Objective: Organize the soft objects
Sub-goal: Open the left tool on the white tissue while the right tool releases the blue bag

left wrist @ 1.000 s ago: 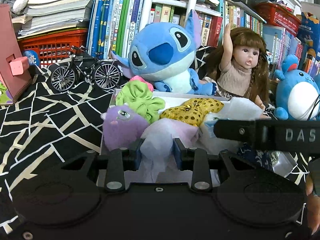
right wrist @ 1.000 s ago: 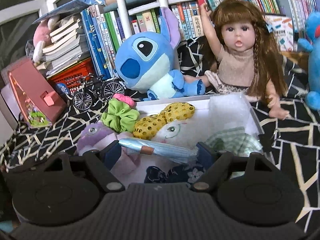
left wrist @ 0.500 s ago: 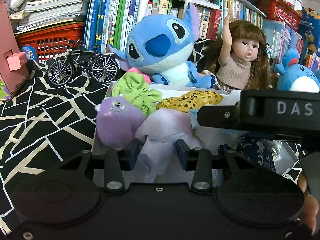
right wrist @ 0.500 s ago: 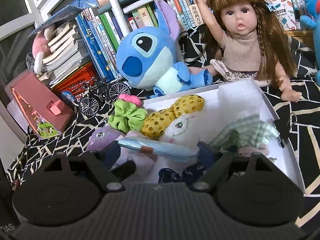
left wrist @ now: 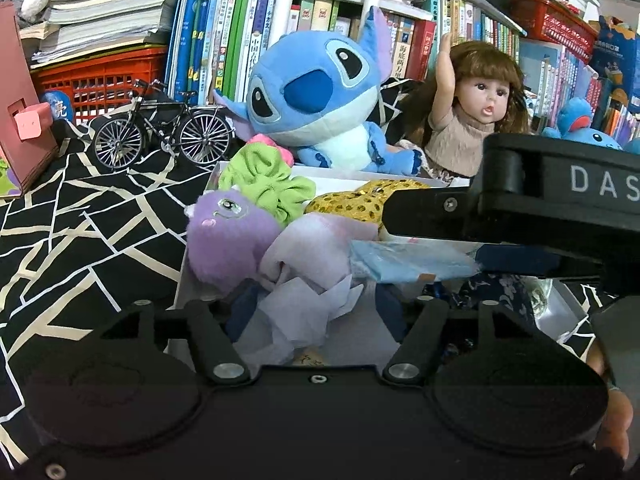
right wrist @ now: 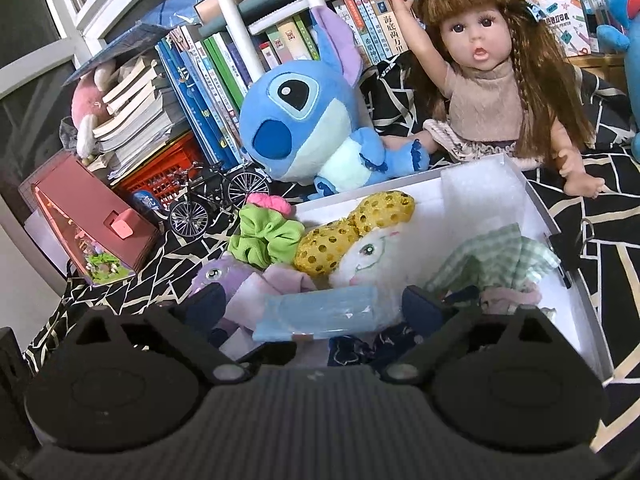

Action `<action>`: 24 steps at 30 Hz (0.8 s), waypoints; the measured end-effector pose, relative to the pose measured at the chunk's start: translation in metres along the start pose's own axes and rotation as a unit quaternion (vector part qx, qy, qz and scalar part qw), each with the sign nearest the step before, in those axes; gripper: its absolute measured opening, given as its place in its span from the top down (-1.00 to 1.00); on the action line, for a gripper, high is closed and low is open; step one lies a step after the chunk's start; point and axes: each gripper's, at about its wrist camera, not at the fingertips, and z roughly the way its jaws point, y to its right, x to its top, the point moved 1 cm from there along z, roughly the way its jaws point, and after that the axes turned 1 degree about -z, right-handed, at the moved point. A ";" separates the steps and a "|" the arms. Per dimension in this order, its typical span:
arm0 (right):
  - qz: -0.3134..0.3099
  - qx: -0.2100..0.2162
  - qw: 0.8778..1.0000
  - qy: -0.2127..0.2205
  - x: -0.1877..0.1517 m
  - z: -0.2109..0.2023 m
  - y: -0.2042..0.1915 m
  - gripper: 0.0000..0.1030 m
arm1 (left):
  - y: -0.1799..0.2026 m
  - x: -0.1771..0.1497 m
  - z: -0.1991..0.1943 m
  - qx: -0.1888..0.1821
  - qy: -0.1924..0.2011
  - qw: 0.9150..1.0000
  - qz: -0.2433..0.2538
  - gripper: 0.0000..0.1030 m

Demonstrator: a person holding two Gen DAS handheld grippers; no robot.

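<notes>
I hold one gripper in each hand over a white box (right wrist: 536, 208) that stands on a black cloth with white lines (left wrist: 80, 240).

Left of the box, near the far left edge of the cloth, stands a pink toy house (right wrist: 92, 224), and beside it a small black bicycle (left wrist: 164, 132) in front of a red crate (left wrist: 104, 76) and a row of books (left wrist: 224, 32).

My left gripper (left wrist: 316, 300) is over the near left corner of the box. Its jaws are spread, and a pale pink cloth (left wrist: 316, 252) with white paper under it lies between them; I cannot tell if the pads touch it. Just left of this cloth sits a purple plush toy (left wrist: 228, 236), and behind it a green hair scrunchie (left wrist: 268, 184) leans at the far left corner of the box, touching a pink one (right wrist: 268, 202).

In the middle of the box lies a yellow spotted cushion (right wrist: 352, 232), touching a white plush toy (right wrist: 372, 260). Behind the box sits a big blue plush toy (right wrist: 296, 116).

My right gripper (right wrist: 316, 308) has its jaws spread wide, and a light blue packet (right wrist: 320, 312) lies across between them; the pads seem apart from its ends. Below it shows a dark blue flowered cloth (right wrist: 360, 348).

To the right, a green checked cloth (right wrist: 496, 260) lies by the right wall of the box, with white foam (right wrist: 480, 192) in the far right corner. A doll with long brown hair (right wrist: 480, 64) sits behind that corner, one arm up.
</notes>
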 end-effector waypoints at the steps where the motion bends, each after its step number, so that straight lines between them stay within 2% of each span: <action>1: 0.000 0.000 1.000 0.000 0.000 0.000 0.000 -0.94 | 0.001 0.000 -0.001 -0.001 0.002 1.000 0.001 -0.40; 10: -0.004 -0.007 1.000 0.003 0.000 -0.007 -0.001 -0.98 | 0.004 0.000 -0.013 0.001 0.008 1.000 0.015 -0.68; 24: -0.021 -0.023 0.999 0.010 -0.003 -0.022 -0.003 -1.00 | 0.000 -0.001 -0.026 0.000 0.008 1.000 0.008 -0.80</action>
